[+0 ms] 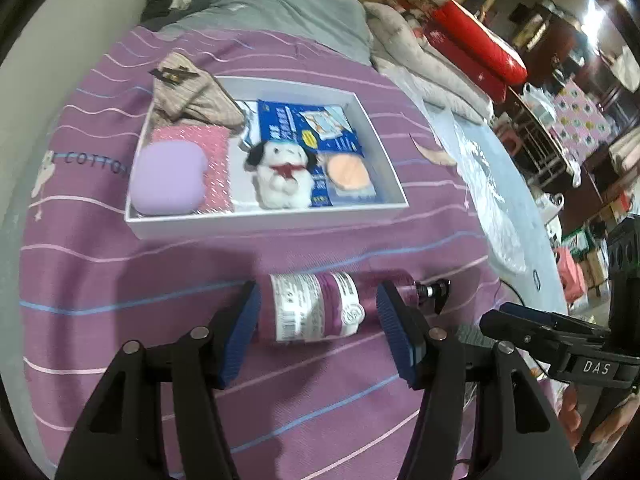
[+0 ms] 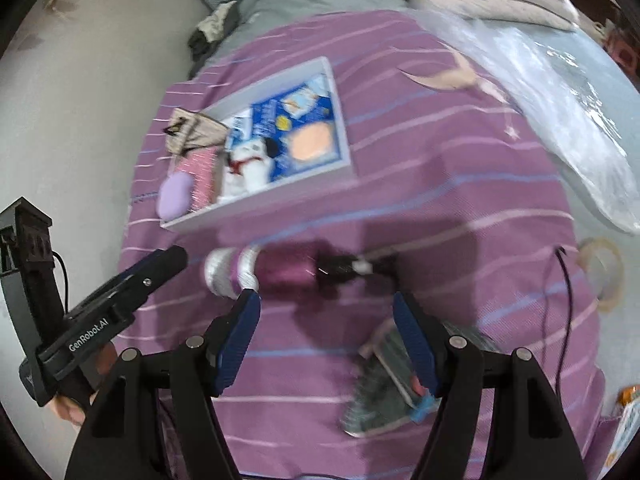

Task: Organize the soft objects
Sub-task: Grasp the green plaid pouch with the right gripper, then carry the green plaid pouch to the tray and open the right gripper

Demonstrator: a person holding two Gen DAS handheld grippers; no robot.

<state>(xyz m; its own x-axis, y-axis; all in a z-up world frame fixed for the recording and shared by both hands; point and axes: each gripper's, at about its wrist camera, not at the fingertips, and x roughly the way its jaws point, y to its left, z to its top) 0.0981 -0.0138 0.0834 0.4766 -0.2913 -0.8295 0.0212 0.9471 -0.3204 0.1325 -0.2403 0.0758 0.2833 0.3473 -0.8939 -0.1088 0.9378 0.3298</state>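
Lying on its side on the purple striped bedsheet, a purple pump bottle with a white label sits between the spread fingers of the left gripper. Jaws wide apart, blue pads either side of the bottle body; contact with the pads hard to tell, so not gripping as far as visible. Pump head points to the right in the left wrist view.

Right gripper also has jaws wide open, nothing between them, hovering over the sheet just near the bottle's pump end. Its left pad tip is close to the bottle label edge; touching or not, cannot tell. A grey patterned item lies on the sheet under the right gripper, blurred, partly hidden by the right finger.

White tray sits farther up the bed, well apart from the bottle. Inside: lilac soft pad at left on a pink glittery piece, white plush dog with black ears and red bow in the middle, orange round puff on a blue packet at right, beige checked cloth draped over the far left corner.

Clear plastic sheet lies at the right side of the bed.
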